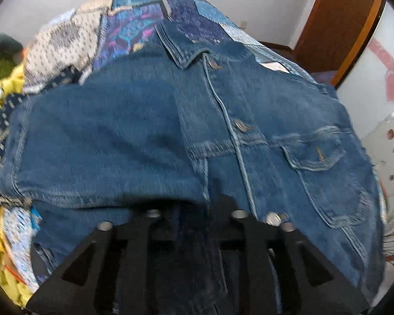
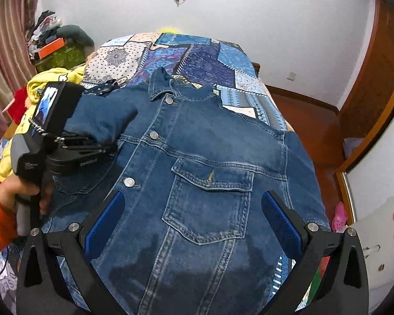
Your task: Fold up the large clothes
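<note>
A blue denim jacket [image 2: 210,157] lies front up and buttoned on the bed, with its collar [image 2: 160,89] at the far end. Its left sleeve [image 2: 105,118] is folded across the chest; in the left wrist view this sleeve [image 1: 105,152] fills the left half. My left gripper [image 2: 110,147] is at the sleeve's cuff end with its jaws a little apart and dark denim [image 1: 194,210] showing between them. My right gripper [image 2: 194,215] hovers wide open above the chest pocket [image 2: 210,199], its blue pads [image 2: 105,220] clear of the cloth.
A patchwork quilt [image 2: 197,60] covers the bed. Yellow clothing [image 2: 52,81] is heaped along the bed's left side, with a pile of things [image 2: 52,44] behind it. A hand in an orange sleeve [image 2: 2,210] holds the left gripper. The wooden floor [image 2: 310,131] and a door [image 2: 375,78] are to the right.
</note>
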Demonstrator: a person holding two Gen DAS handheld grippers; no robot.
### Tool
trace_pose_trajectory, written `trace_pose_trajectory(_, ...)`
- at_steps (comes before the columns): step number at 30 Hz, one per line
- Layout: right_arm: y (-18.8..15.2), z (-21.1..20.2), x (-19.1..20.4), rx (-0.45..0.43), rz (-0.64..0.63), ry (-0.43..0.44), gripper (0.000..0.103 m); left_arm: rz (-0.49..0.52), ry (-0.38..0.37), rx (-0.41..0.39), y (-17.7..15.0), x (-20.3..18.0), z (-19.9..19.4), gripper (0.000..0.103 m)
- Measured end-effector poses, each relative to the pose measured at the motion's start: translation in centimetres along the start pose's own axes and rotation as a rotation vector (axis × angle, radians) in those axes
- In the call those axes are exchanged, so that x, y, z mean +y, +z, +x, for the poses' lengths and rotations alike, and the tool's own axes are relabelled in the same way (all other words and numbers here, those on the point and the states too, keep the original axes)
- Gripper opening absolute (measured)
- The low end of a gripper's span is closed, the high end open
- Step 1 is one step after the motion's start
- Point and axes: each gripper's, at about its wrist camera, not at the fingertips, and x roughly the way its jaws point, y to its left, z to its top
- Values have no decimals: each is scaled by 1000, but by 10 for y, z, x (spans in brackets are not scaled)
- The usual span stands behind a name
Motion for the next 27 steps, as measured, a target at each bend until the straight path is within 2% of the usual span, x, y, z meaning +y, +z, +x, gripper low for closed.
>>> trace_pose_trajectory(1, 0, 1, -1, 2, 2, 0, 103, -6, -18, 5, -2, 1, -2, 49)
trace_pose_trajectory(2, -1, 2, -2, 4, 4, 0, 103, -11, -29, 8, -4, 2, -7, 64)
trace_pose_trajectory(3, -2, 2, -3, 5, 6, 0, 103, -16, -31, 3, -8, 4, -14, 66)
trace_pose_trajectory(6, -3, 4, -3, 10, 14, 7, 103, -19, -41, -14, -15, 12, -32, 66)
trace_pose_trajectory(10, -3, 6, 0, 14, 12, 17, 103, -95, -21, -57, -16, 44, -56, 68)
trace_pose_trajectory(13, -2, 7, 4, 13, 0, 15, 103, -208, 13, -93, -18, 83, -66, 74)
trace_pose_trajectory(16, -1, 7, 7, 14, -4, 16, 103, -337, 28, -85, -21, 125, -64, 75)
trace_pose_trajectory(20, -2, 11, 11, 24, -7, 17, 103, -501, -55, -44, -27, 172, -53, 75)
trace_pose_trajectory(22, -2, 14, 13, 32, -13, 12, 103, -554, -95, -46, -29, 183, -49, 75)
trace_pose_trajectory(24, -3, 16, 14, 37, -18, 7, 103, -620, -191, -60, -29, 195, -43, 75)
trace_pose_trajectory(27, -4, 16, 13, 39, -19, 3, 103, -683, -278, -68, -28, 202, -32, 74)
